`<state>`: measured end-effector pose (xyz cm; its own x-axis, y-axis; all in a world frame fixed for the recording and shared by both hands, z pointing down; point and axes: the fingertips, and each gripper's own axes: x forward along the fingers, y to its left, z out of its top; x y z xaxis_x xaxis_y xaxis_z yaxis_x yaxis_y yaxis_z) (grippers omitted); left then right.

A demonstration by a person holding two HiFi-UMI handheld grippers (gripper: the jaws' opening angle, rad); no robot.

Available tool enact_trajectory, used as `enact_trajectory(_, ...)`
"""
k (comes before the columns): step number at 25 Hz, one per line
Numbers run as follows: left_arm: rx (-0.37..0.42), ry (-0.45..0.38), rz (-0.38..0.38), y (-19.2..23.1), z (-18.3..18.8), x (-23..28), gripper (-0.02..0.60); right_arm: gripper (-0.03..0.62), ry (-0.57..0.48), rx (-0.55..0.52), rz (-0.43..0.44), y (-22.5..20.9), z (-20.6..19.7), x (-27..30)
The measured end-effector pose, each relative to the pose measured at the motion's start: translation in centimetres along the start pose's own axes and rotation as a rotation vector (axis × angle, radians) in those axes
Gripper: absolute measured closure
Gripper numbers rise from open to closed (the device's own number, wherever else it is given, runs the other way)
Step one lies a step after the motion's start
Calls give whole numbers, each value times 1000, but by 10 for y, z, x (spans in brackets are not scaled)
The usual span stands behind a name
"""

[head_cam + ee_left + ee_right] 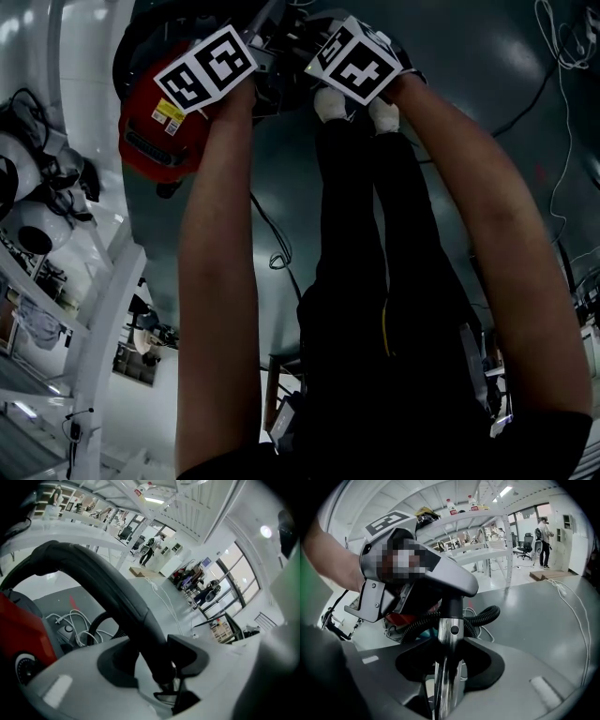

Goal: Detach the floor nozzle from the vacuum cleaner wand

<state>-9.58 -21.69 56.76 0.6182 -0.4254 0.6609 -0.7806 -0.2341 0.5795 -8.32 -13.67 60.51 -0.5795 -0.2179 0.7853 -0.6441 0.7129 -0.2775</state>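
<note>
Left tongs (157, 665) grip handle (115, 592), right tongs (450, 657) wand (451, 629); yellow label (169, 114) illegible.

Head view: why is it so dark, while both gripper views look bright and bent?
Head view: underexposed, only the red vacuum body stands out. Left gripper view: fisheye curves the shelving; the close handle is soft. Right gripper view: same bending, glare streaks on the wand.

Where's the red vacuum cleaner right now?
The red vacuum cleaner is at the upper left of the head view. It sits just left of the left-hand marker cube, above the white shelf frame.
</note>
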Motion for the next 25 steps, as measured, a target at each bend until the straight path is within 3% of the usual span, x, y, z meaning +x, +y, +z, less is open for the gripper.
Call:
enact_trajectory(9,19,57,31,2,-3,1,393,425,44,14,10,0,-3,5)
enact_trajectory(25,-28,121,64,21,-13,-3,391,425,92,16,18,11,-7,19)
